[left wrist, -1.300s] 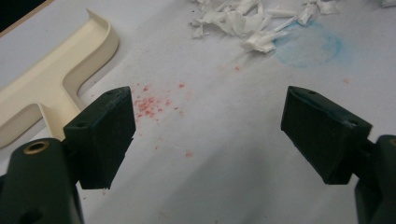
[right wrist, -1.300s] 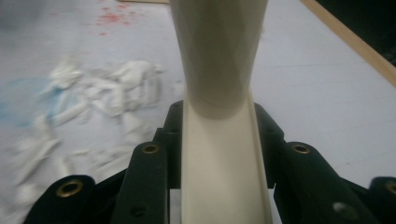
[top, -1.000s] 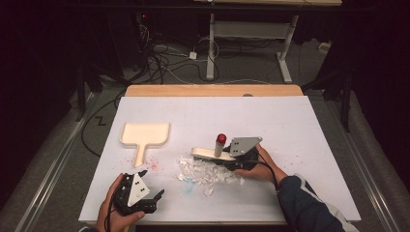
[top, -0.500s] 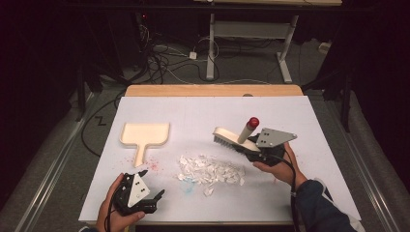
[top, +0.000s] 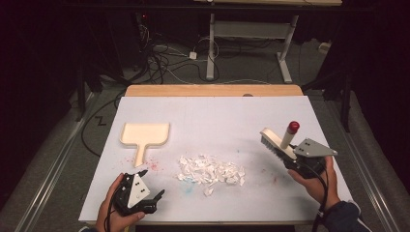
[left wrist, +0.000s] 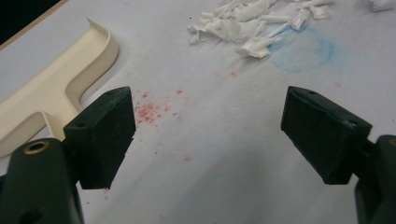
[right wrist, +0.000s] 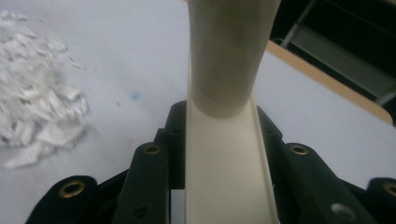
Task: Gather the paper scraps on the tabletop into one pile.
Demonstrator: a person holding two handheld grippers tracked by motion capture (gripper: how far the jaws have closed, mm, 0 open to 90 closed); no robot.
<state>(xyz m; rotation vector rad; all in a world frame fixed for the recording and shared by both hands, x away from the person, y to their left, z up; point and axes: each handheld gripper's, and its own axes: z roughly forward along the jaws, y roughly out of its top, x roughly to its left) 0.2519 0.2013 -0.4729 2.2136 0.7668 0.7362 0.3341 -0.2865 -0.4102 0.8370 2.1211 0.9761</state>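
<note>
No brand, label or readable writing anywhere on the tools or table (top: 212, 116). Left to right: cream dustpan (top: 144, 135) lies flat on the white table cover, handle toward the person, w/ faint red specks just by the handle. Near the front edge, the left gripper (top: 153, 199) sits low in the person's left hand (top: 112, 215), tipped toward the table, jaws wide apart w/ nothing between them; in the left gripper view the dustpan handle is just beside the left-hand jaw. Mid-table: a pile of white paper scraps (top: 211, 170), a pale blue smudge beside it. Right side: the right gripper (top: 295, 162) is lifted off the table, well apart from the pile, jaws narrow and clamped on the cream hand brush (top: 276, 143). Brush points away from the person, red-tipped knob (top: 293, 127) sticking up. Right hand (top: 313, 182) grips from below, dark sleeve at the wrist.
</note>
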